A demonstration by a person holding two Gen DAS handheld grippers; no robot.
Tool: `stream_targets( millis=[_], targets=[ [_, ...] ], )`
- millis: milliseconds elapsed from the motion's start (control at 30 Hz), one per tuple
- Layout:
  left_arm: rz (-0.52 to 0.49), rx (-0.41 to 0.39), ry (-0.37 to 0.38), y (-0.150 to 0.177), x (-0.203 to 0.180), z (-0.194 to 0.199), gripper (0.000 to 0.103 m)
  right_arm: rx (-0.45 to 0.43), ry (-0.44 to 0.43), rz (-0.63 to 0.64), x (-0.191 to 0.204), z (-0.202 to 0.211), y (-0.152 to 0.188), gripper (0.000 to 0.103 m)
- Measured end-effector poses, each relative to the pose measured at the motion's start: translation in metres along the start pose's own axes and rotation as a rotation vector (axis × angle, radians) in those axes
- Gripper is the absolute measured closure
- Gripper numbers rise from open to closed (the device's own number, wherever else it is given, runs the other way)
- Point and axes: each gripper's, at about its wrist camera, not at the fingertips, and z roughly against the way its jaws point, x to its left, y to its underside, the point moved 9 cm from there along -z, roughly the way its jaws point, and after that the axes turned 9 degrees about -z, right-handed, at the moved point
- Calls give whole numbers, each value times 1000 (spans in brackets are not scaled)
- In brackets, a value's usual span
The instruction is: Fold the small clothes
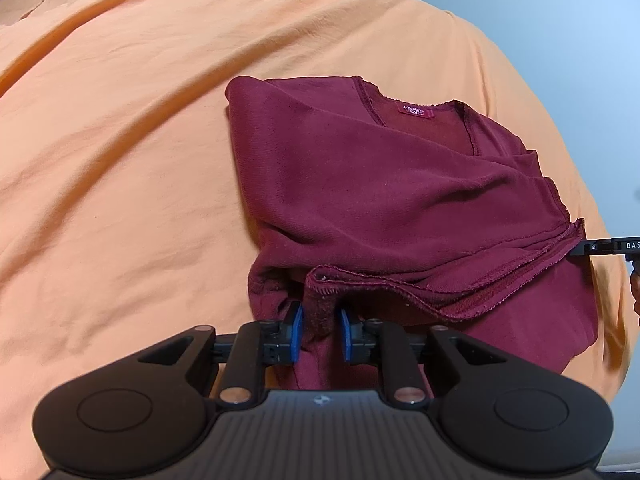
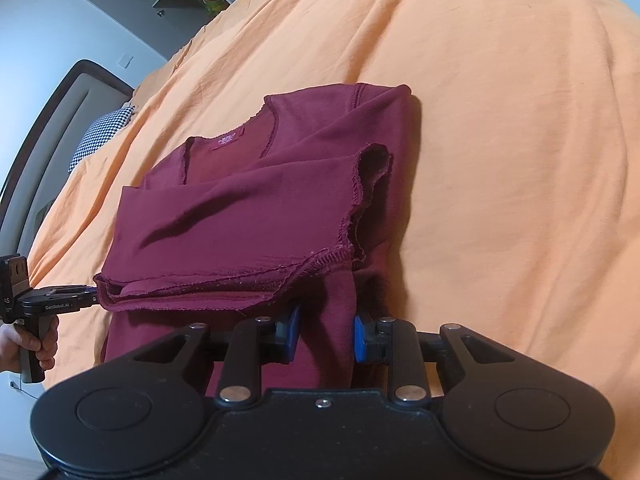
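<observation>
Both jaws clamped on hem corners: my left gripper [image 1: 320,330] pinching near corner of maroon top [image 1: 380,184], my right gripper [image 2: 325,334] pinching opposite corner. Top lies on orange bedsheet [image 1: 120,160], sleeves already folded in, neckline label [image 1: 415,111] at far end, hem lifted toward it. Risk as I judge it: uneven carry skews fold; thin pinch slips, layers slump; folded sleeves drag open.
</observation>
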Motion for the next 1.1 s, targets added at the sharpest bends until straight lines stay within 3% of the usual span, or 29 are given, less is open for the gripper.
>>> stream_targets(
  millis=[167, 333, 467, 867, 967, 1100],
  targets=[
    [-13, 7, 0, 0, 0, -2, 84, 3, -3, 6, 1, 0, 0, 74],
    [-37, 9, -6, 0, -4, -3, 84, 5, -8, 21, 3, 2, -1, 87],
    [-78, -12, -14, 1, -11, 2, 94, -5, -16, 42, 6, 8, -1, 95],
    [33, -182, 20, 3, -12, 58, 97, -49, -137, 61, 18, 61, 1, 96],
    [65, -234, 33, -12, -8, 67, 98, -101, -189, 2, 20, 70, -12, 96],
    [100, -330, 37, -57, 3, 77, 98, -204, -263, -67, 27, 80, -50, 96]
  ],
)
